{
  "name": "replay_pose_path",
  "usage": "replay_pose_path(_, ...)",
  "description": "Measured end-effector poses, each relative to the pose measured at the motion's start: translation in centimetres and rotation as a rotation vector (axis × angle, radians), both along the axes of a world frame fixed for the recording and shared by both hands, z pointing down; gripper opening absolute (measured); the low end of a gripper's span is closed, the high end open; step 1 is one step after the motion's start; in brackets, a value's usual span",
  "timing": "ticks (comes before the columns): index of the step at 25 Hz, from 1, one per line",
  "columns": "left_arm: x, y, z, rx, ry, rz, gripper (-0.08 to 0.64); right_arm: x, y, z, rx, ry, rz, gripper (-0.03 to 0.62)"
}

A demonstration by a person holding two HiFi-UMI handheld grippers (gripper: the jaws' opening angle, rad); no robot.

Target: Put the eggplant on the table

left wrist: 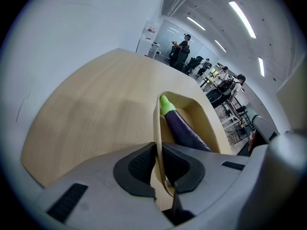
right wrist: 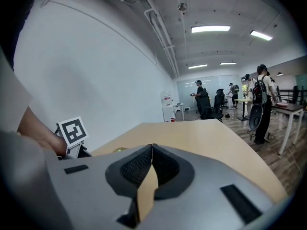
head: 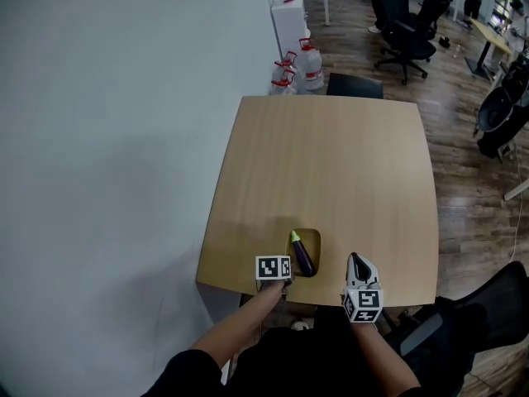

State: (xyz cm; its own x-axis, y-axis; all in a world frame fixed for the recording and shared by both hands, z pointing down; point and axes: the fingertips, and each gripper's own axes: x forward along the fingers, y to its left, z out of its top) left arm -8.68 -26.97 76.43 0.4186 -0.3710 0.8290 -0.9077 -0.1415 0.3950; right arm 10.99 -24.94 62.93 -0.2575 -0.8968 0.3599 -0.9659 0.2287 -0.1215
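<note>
A person stood at a square pale wooden table (head: pixel 331 164) beside a white wall (head: pixel 107 139), a grey two-jaw gripper in each hand. Close to the table's near edge was a small tan oval tray (head: pixel 317 240). In it lay a dark purple eggplant (head: pixel 302 256), its bright green stem end pointing away from the person. The left gripper (left wrist: pixel 158 151) was clenched on the tray's thin near rim, which ran up between its black ribbed pads (left wrist: pixel 139 164). The right gripper (right wrist: pixel 152 150) hung just to the right of the tray, apart from it. Its jaws were pressed together at the tips and grasped nothing. Black office chairs (head: pixel 405 23) stood on the wood floor beyond the table.
</note>
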Motion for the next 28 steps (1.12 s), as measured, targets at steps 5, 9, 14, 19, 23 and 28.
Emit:
replay_pose_path(5,2.1,-3.5,1.1,-0.017,-0.013,0.000,0.026,1.9,-3.4,0.9,-0.028,-0.007,-0.002,0.060)
replay_pose_path(9,3.2,-5.4,2.7,-0.031,-0.036,-0.002,0.027,3.2,-5.4,2.1,-0.048,-0.010,-0.004,0.060)
replay_pose_path(14,4.3,-7.4,4.6,-0.053,-0.063,-0.011,0.028,4.5,-7.5,3.7,-0.085,-0.016,-0.010,0.060)
replay_pose_path(19,4.6,-8.3,6.3,-0.064,-0.098,-0.017,0.028,5.2,-8.4,5.1,-0.108,-0.015,-0.034,0.060)
replay_pose_path(23,5.0,-8.3,7.1,-0.077,-0.113,-0.019,0.028,6.1,-9.0,5.7,-0.116,-0.013,-0.048,0.060)
replay_pose_path(28,5.3,-8.7,7.8,-0.076,-0.137,-0.003,0.028,6.4,-9.5,6.0,-0.126,-0.014,-0.057,0.060)
